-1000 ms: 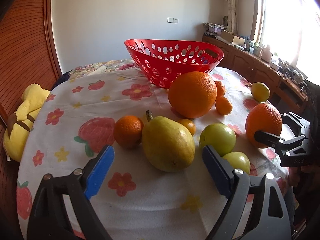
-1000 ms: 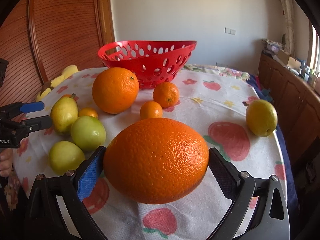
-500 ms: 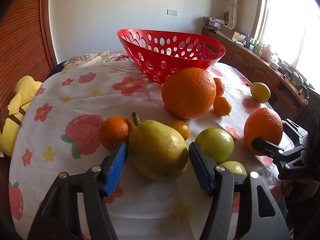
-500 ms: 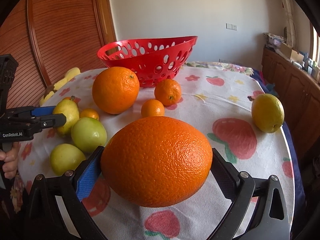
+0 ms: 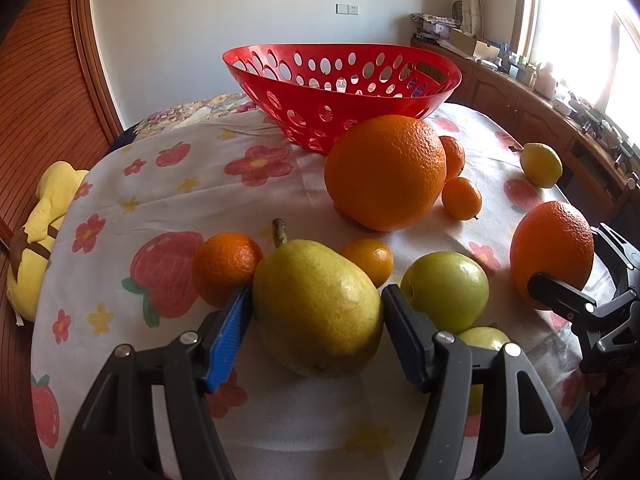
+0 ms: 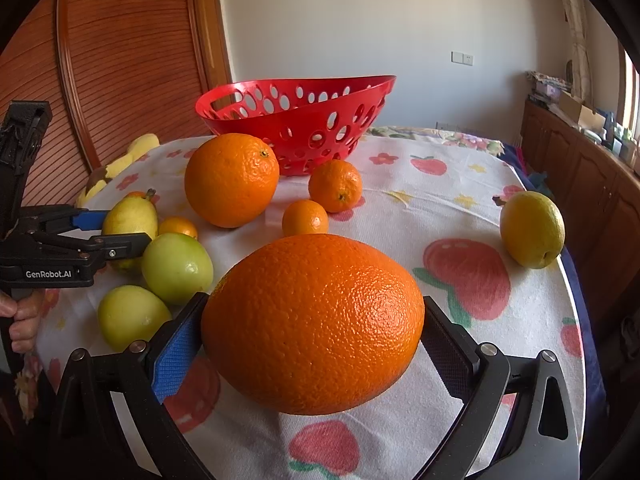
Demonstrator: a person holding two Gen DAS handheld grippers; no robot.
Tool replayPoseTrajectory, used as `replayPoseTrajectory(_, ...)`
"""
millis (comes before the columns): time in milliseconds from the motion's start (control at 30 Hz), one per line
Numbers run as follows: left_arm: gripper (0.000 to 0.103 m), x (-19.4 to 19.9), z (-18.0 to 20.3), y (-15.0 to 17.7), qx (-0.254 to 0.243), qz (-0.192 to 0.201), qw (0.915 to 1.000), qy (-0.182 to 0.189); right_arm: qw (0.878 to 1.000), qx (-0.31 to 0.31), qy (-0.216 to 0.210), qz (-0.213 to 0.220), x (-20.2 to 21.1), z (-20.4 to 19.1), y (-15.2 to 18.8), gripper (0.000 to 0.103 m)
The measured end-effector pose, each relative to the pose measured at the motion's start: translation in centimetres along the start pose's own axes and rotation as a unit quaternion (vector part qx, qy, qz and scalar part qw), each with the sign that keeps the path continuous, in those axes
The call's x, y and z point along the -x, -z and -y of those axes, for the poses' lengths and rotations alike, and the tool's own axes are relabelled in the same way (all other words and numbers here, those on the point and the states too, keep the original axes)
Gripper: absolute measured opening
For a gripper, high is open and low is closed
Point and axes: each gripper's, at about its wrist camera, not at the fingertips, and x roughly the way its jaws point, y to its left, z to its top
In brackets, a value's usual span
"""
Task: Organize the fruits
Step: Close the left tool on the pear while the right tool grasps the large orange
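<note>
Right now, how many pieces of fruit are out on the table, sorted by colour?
Orange: 6, two large oranges and four small ones
Green: 2, round fruits
Yellow: 2, the pear and the lemon
Total: 10, none visibly in the red basket

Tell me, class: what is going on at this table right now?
A person holds a claw in each hand, sorting fruit. The left claw has just been closing around the yellow pear, which lies on the tablecloth. The right claw grips a large orange. The red basket looks empty.
</note>
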Motion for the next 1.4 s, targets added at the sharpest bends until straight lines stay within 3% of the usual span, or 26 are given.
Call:
replayPoseTrajectory(633, 0.064, 1.9, 0.1, 1.0, -0.014, 0.028, 0.9994, 0.016, 1.0, 0.002, -0.005, -0.009, -0.4, 0.0, 0.0, 0.101)
replayPoseTrajectory(1400, 0.064, 4.8, -0.6, -0.2, -0.009, 0.069, 0.9968, 0.038, 1.0, 0.015, 0.002, -0.018, -0.6, -0.5, 0.0, 0.1)
